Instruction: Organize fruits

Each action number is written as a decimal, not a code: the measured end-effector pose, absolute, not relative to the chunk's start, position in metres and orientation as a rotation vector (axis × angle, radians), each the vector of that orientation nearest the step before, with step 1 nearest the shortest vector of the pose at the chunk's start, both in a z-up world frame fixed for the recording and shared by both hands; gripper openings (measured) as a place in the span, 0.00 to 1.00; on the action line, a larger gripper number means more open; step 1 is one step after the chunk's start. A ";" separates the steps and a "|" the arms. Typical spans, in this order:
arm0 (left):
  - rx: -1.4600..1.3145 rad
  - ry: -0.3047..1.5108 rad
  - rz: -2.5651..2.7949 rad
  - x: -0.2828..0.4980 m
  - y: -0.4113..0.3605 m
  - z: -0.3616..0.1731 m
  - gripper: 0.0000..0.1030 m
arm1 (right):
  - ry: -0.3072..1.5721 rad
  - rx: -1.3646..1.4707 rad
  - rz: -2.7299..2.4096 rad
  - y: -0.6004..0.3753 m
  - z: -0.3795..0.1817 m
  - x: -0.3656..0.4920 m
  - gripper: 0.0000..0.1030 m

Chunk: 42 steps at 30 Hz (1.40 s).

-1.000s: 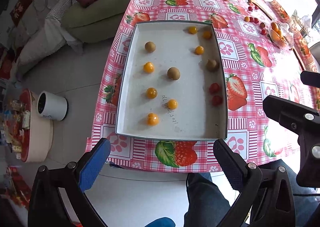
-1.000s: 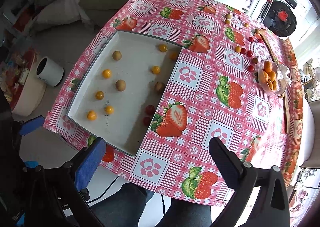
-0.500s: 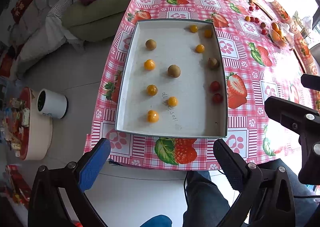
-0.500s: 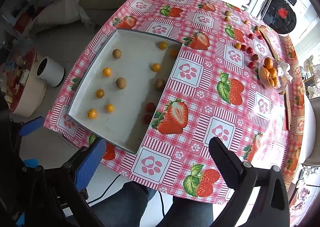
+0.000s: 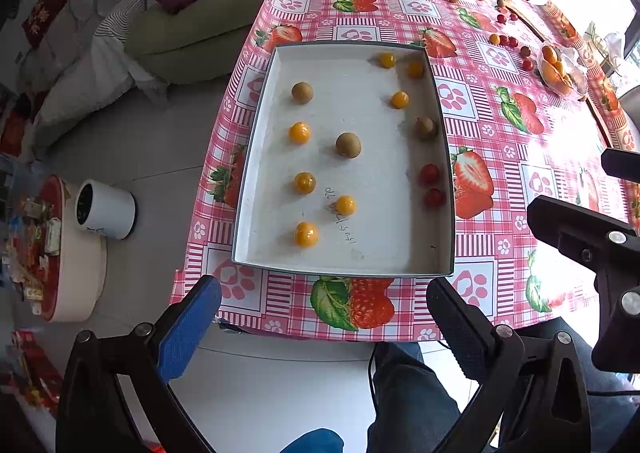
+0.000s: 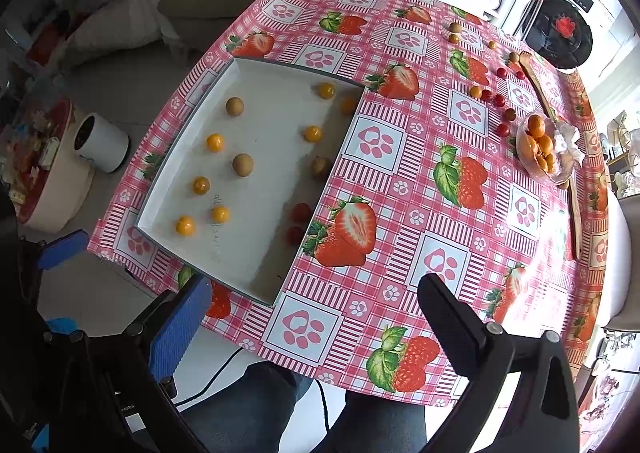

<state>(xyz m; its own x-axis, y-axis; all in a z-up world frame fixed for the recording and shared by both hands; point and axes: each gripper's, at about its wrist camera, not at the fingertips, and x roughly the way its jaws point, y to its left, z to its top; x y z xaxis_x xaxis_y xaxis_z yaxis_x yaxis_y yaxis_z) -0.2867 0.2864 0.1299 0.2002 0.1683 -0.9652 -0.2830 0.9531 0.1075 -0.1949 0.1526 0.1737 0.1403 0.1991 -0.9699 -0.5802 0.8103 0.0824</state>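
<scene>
The left hand-held gripper and the right hand-held gripper are both hanging released and empty above the near edge of the worktop. The white tray is lying on the worktop, holding yellow, brown and red fruits. More small fruits are lying far away, near a bowl of oranges.

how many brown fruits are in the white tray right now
3. One brown fruit sits far left in the white tray, one near the middle, one against the right wall. The wall's shadow could hide another, but none shows.
</scene>
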 end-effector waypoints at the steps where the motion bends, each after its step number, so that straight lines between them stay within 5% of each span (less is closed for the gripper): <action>1: -0.101 1.332 0.316 -0.287 0.287 0.130 1.00 | 1.317 -0.348 0.579 0.153 0.174 -0.194 1.00; 42: -0.054 1.352 0.326 -0.280 0.282 0.126 1.00 | 1.320 -0.354 0.586 0.157 0.172 -0.194 1.00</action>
<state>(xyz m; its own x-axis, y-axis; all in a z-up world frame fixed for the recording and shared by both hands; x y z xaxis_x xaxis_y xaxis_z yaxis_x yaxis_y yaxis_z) -0.2802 0.2822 0.1255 0.1793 0.1993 -0.9634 -0.2618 0.9536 0.1486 -0.1936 0.1572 0.1720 0.1358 0.1991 -0.9705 -0.5861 0.8059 0.0833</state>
